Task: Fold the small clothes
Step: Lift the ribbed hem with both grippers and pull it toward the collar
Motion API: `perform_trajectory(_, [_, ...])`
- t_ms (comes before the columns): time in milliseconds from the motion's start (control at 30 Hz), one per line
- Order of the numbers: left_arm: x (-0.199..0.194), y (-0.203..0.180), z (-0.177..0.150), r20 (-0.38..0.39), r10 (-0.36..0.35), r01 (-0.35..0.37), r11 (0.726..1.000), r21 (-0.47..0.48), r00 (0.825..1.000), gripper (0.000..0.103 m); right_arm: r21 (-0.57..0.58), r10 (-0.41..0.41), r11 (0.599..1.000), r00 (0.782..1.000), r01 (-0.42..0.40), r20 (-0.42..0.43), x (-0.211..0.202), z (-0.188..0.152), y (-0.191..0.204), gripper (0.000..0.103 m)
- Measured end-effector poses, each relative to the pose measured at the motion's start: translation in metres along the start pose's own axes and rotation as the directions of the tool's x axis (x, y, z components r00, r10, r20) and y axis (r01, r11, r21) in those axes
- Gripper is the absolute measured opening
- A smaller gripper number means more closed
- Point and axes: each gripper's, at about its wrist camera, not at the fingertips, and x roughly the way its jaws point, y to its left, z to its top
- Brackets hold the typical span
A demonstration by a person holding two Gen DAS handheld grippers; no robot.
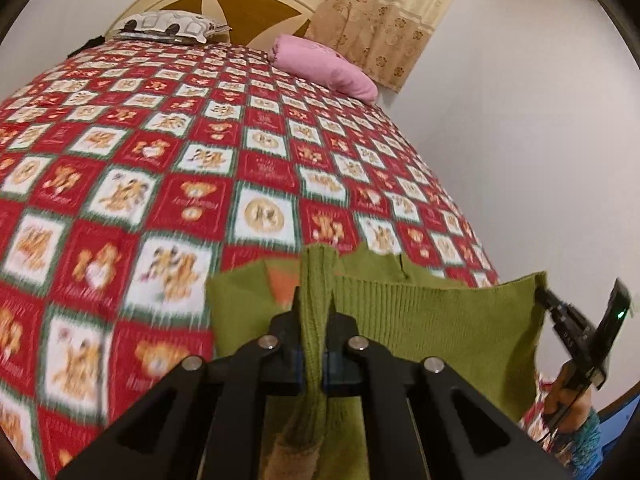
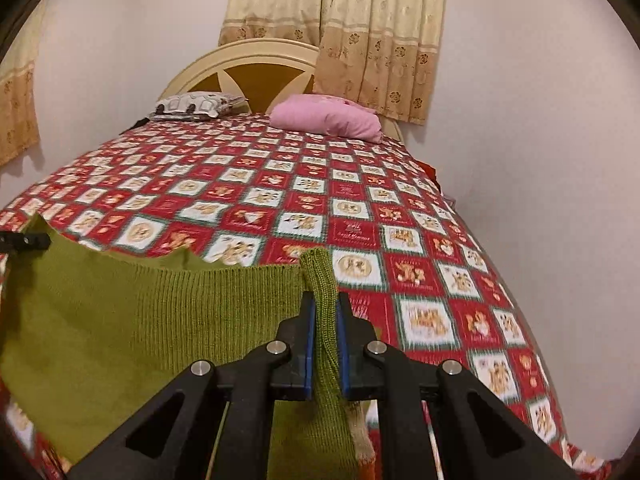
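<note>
A small green knit garment (image 1: 432,320) hangs stretched between my two grippers above the near end of the bed. My left gripper (image 1: 314,304) is shut on a bunched corner of it. My right gripper (image 2: 325,304) is shut on the opposite corner; the garment (image 2: 140,320) spreads to its left. The right gripper also shows at the right of the left wrist view (image 1: 540,294), pinching the cloth's far corner. The left gripper's tip shows at the left edge of the right wrist view (image 2: 44,242). An orange patch (image 1: 282,284) shows behind the fold.
The bed (image 2: 360,208) has a red and white teddy-bear quilt. A pink pillow (image 2: 326,118) and a patterned pillow (image 2: 196,106) lie by the headboard (image 2: 256,68). A wall runs along the bed's right side. Curtains (image 2: 360,32) hang behind.
</note>
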Motion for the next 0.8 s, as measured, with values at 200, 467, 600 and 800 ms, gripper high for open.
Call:
perform_trajectory(200, [0.05, 0.004, 0.032, 0.012, 0.059, -0.059, 0.998, -0.003, 0.998, 0.006, 0.023, -0.058, 0.998, 0.998, 0.059, -0.035, 0.066, 0.001, -0.006, 0.008])
perform_trajectory(467, [0.109, 0.034, 0.009, -0.066, 0.205, -0.209, 0.976, -0.068, 0.977, 0.011, -0.011, -0.089, 0.996, 0.988, 0.088, -0.129, 0.121, -0.026, 0.003, 0.009])
perform_trajectory(600, [0.111, 0.039, 0.01, -0.065, 0.278, -0.283, 0.955, -0.091, 0.958, 0.012, -0.001, -0.094, 0.995, 0.972, 0.096, -0.213, 0.14, -0.029, -0.002, 0.009])
perform_trajectory(800, [0.116, 0.029, 0.014, -0.081, 0.345, -0.35, 0.935, -0.054, 0.935, 0.016, 0.006, -0.123, 0.992, 0.956, 0.13, -0.265, 0.151, -0.029, -0.006, 0.028])
